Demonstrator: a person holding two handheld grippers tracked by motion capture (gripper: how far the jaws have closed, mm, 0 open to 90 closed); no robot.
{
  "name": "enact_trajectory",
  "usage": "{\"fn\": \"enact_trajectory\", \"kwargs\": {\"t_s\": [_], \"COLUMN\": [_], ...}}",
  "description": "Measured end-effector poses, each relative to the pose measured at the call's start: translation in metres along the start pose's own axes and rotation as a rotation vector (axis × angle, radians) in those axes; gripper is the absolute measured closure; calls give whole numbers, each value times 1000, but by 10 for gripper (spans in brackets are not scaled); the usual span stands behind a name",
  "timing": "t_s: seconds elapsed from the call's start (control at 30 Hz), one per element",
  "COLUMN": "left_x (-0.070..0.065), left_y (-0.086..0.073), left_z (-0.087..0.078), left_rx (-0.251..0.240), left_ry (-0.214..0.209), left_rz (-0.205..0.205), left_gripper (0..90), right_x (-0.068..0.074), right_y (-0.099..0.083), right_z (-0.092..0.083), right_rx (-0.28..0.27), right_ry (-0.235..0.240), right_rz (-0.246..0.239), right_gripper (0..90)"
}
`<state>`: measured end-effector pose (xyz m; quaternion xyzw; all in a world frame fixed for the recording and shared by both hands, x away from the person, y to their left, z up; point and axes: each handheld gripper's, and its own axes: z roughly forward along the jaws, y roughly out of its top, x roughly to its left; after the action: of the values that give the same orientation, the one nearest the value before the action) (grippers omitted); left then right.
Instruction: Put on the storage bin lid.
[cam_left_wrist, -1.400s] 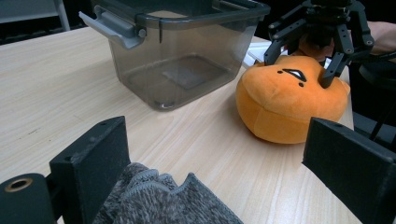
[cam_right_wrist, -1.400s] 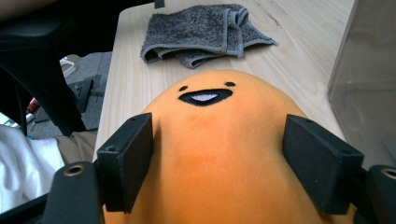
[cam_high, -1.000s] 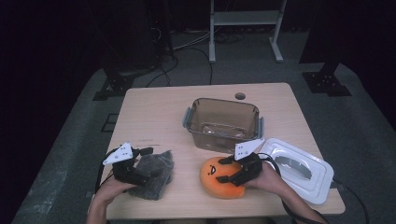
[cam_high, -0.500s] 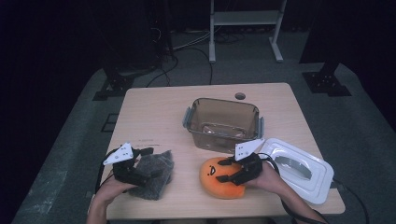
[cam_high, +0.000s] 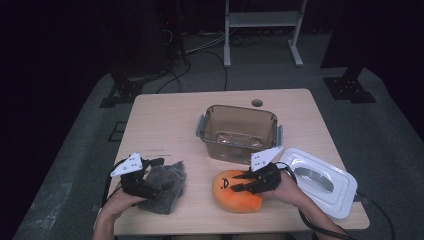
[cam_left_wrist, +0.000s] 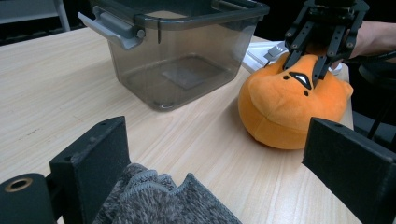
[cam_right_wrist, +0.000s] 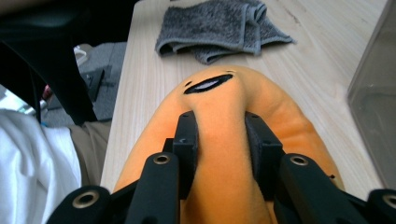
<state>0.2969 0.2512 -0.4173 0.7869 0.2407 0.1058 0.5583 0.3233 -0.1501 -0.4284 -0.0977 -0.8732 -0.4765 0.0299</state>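
An orange plush toy (cam_high: 231, 196) with a black face lies at the table's front middle. My right gripper (cam_high: 241, 183) has just been closing and is shut on it; in the right gripper view the pads (cam_right_wrist: 187, 133) pinch a ridge of the plush (cam_right_wrist: 285, 126). A folded grey towel (cam_high: 169, 192) lies at the front left. Over it my left gripper (cam_high: 161, 175) stands open, its jaws wide apart above the towel (cam_left_wrist: 163, 200). The left gripper view also shows the right gripper (cam_left_wrist: 306, 63) on top of the plush (cam_left_wrist: 285, 112).
A smoky clear plastic bin (cam_high: 237, 132) stands empty and lidless at the table's middle, just behind the plush. Its white lid (cam_high: 320, 180) lies flat at the front right, under my right wrist. The far half of the table is bare wood.
The right gripper's jaws have drawn together on the orange plush. Both hands, the towel and the bin stay where they were.
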Motion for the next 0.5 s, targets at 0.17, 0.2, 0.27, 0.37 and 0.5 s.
{"fn": "enact_trajectory", "kwargs": {"t_s": [0.17,0.2,0.27,0.37,0.5], "left_x": [1,1,1,1,2], "left_y": [0,0,0,0,0], "left_z": [-1,-1,-2,-3,-4], "left_rx": [-2,-4,-5,-9,-12], "left_ry": [2,2,4,6,7], "left_rz": [-1,-2,0,-2,-4], "left_gripper": [60,60,60,60,61], "right_x": [0,2,4,7,7], "right_y": [6,7,10,14,19], "right_z": [-2,-2,0,0,-3], "right_rx": [-4,-2,9,9,-7], "right_ry": [22,27,35,56,66], "right_rz": [-2,-4,-16,-14,-4], "right_gripper": [710,712,713,716,716]}}
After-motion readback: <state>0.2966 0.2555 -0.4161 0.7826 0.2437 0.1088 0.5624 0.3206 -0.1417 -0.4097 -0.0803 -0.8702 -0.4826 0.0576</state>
